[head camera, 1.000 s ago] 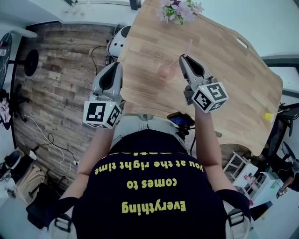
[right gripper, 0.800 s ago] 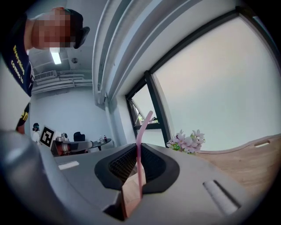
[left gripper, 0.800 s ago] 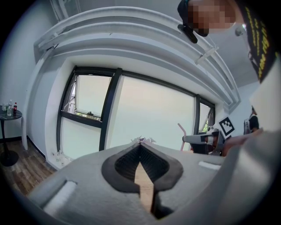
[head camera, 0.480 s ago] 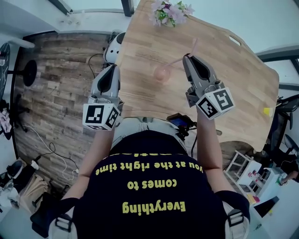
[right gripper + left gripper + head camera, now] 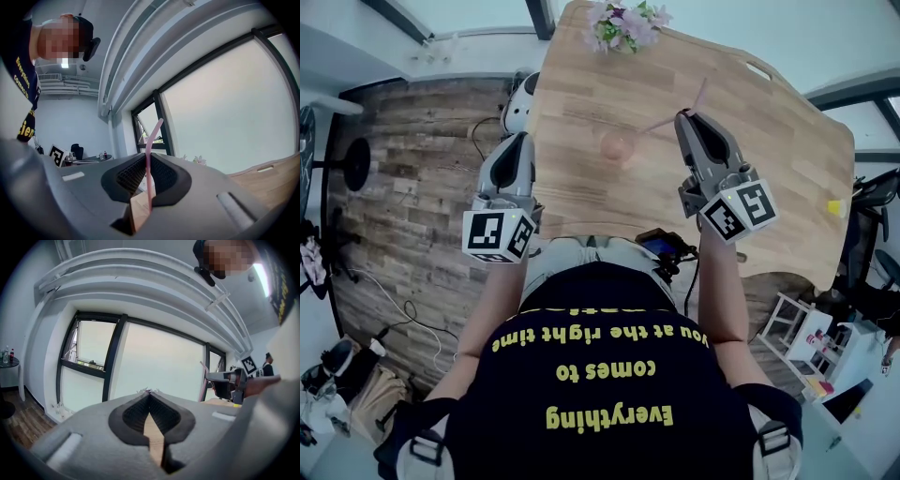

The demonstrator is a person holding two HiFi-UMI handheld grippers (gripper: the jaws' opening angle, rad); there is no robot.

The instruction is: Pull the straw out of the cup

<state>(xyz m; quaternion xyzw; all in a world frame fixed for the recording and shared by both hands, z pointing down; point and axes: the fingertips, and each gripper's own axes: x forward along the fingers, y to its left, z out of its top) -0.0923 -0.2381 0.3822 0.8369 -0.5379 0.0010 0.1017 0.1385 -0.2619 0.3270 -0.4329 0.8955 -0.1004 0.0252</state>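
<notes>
The right tool [image 5: 682, 114] is pinching the straw [image 5: 147, 154] near the cup [image 5: 617, 146] — the left tool [image 5: 522, 137] is hovering, pressed together.

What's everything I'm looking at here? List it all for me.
light wooden table: one, pale wood, middle of head view
translucent pink cup: one, pink, on the table
thin pink bent straw: one, pink, above the table beside the cup
bunch of flowers: one, pink and white, table's far edge
small yellow object: one, yellow, table's right edge
plank floor: one, brown, left of table
left hand-held gripper: one, grey, shut, empty, at table's left edge
right hand-held gripper: one, grey, shut on the straw
</notes>
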